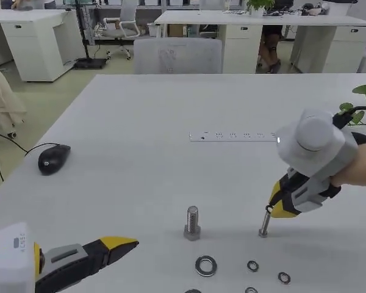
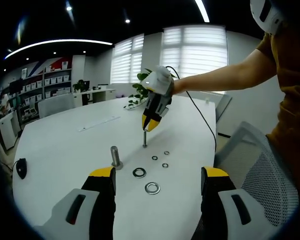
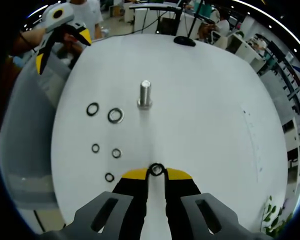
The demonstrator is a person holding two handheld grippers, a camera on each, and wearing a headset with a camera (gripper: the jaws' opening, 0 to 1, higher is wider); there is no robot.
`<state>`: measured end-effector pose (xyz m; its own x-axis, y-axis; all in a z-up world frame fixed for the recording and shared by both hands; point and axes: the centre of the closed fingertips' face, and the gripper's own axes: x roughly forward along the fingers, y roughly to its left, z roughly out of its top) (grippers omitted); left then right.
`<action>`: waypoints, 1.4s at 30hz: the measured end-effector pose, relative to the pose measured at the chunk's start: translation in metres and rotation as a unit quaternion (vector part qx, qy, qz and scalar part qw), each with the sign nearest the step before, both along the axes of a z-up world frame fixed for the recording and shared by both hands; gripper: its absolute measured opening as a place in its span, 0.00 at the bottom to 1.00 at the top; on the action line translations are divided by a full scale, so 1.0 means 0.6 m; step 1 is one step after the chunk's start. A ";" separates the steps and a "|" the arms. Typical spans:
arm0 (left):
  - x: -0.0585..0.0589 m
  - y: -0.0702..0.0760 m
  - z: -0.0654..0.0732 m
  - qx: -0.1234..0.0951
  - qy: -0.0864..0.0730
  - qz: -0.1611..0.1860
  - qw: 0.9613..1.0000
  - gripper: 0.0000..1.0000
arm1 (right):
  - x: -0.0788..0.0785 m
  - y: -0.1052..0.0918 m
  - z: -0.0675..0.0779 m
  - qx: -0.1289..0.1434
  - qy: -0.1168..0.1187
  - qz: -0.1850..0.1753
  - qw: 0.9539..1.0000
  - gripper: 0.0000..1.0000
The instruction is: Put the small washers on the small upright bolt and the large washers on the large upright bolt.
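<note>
While the right gripper [image 1: 272,209] pinches a small washer [image 3: 156,170] atop the small bolt [image 1: 265,227], the left gripper [image 2: 158,173] hangs released, jaws spread wide. Other washers [image 1: 205,265] lie on the surface [image 1: 140,152] near the large bolt [image 1: 193,221].

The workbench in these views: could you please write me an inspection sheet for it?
Surface: white table.
Job's things: large bolt and small bolt stand upright. Two large washers and three small washers lie loose beside them. A fourth small washer is at the small bolt's top.
Clutter: computer mouse, power strip.
Grippers: right gripper shut on the fourth small washer. Left gripper open, back from the bolts.
Cables: mouse cable; black cable from the right gripper.
Surroundings: office chair, desks, potted plant.
</note>
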<state>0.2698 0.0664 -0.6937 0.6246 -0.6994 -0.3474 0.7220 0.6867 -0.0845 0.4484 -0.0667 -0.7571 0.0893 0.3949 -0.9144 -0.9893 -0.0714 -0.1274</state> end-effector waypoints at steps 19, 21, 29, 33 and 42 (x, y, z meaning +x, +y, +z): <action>0.002 0.006 0.000 -0.003 0.002 0.009 1.000 0.68 | 0.006 0.001 -0.027 -0.018 0.006 0.006 1.000 0.12; 0.002 0.007 0.000 -0.002 0.001 0.010 1.000 0.68 | 0.003 0.002 -0.031 -0.019 0.011 0.007 1.000 0.12; 0.004 0.009 0.000 -0.004 0.002 0.013 1.000 0.68 | 0.004 0.000 -0.053 -0.027 0.018 0.002 0.999 0.12; 0.005 0.010 -0.002 -0.003 0.004 0.013 1.000 0.67 | 0.005 0.000 -0.063 -0.027 0.021 0.000 0.999 0.12; 0.005 0.009 -0.001 -0.003 0.004 0.014 1.000 0.67 | 0.003 -0.001 -0.084 -0.031 0.024 0.002 0.999 0.13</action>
